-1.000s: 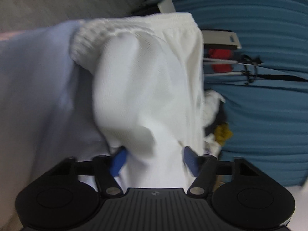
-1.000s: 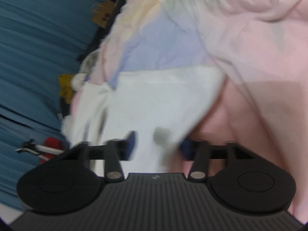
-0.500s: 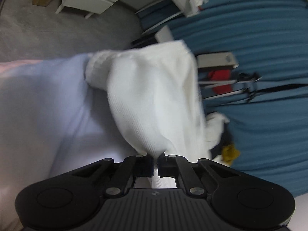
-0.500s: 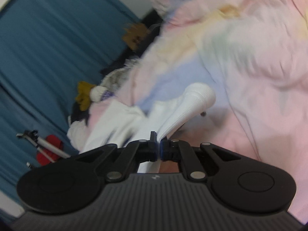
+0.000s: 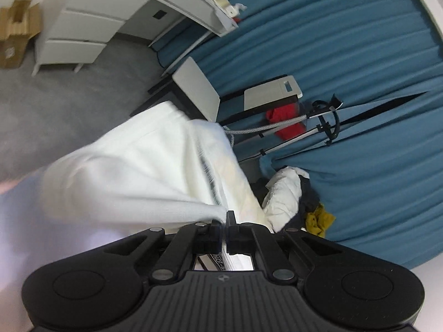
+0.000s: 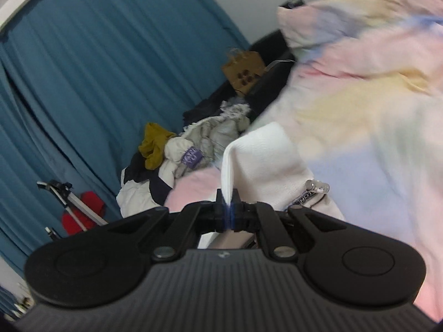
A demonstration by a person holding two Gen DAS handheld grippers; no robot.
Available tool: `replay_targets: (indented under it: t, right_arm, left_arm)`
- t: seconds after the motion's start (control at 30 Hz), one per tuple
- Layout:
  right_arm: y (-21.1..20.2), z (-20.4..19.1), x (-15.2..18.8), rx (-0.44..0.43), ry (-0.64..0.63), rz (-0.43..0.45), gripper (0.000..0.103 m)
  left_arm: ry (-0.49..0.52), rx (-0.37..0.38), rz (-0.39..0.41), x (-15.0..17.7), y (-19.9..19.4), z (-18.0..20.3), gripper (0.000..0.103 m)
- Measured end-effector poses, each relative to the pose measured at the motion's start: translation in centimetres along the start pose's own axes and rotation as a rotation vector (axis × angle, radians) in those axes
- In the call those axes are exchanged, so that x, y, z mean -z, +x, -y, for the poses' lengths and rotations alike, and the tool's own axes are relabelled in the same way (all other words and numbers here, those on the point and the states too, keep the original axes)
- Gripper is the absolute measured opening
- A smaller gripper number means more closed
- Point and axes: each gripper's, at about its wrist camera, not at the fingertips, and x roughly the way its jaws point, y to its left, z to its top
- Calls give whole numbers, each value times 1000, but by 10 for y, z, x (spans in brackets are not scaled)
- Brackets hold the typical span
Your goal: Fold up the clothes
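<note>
A white garment (image 5: 144, 171) with a drawstring hangs from my left gripper (image 5: 224, 221), which is shut on its edge and holds it up off the bed. In the right wrist view my right gripper (image 6: 228, 202) is shut on another edge of the same white garment (image 6: 265, 160). A drawstring end with a clear tip (image 6: 317, 186) lies beside it. The pastel bedding (image 6: 373, 110) lies below and to the right.
Blue curtains (image 5: 360, 55) fill the background. A pile of clothes (image 6: 177, 155) sits beside the bed, near a tripod (image 5: 318, 121) and a red item (image 5: 288, 119). White drawers (image 5: 80, 27) and a cardboard box (image 5: 13, 33) stand on the grey floor.
Both grippers closed on the white garment's edges and lifted it off the bedding. The views swung up toward the curtains and room.
</note>
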Motion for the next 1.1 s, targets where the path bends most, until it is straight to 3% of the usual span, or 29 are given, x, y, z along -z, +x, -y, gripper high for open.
replay_targets:
  t: [0.17,0.27,0.4,0.53,0.67,0.77,0.83,0.97,1.1]
  right_arm:
    - [118,-48,-4,25,-71,-29,6]
    - [189,-63,5,59,-126,-51,6]
    - [269,-59,31,133,-217,-121,6]
    - [300,-44,53,139,-219,-193,6]
    - [288,-37,49,52,-205,-202,14]
    - [259,-28,35,-41,-113,-210,22]
    - [229,-22,28,-76,-68,-186,22]
    - [165,0,24,-126,30,-142,23]
    - [108,41,46,-96,214,-114,23]
  left_arm:
    - [113,-96,25,-40,122,63,2]
    - [149,-156,25,-51,210,81,2]
    - [179,-245,-22,-51,305,79,3]
    - [199,-309,-78,-45,353,64,5]
    - [219,-259,-103,-45,346,50,11]
    - [238,-198,-80,-46,317,47,22]
    - [261,-167,-52,-41,284,45,37]
    - [246,-72,-47,-25,213,25,48]
    - [169,2,-48,-1,140,-20,71]
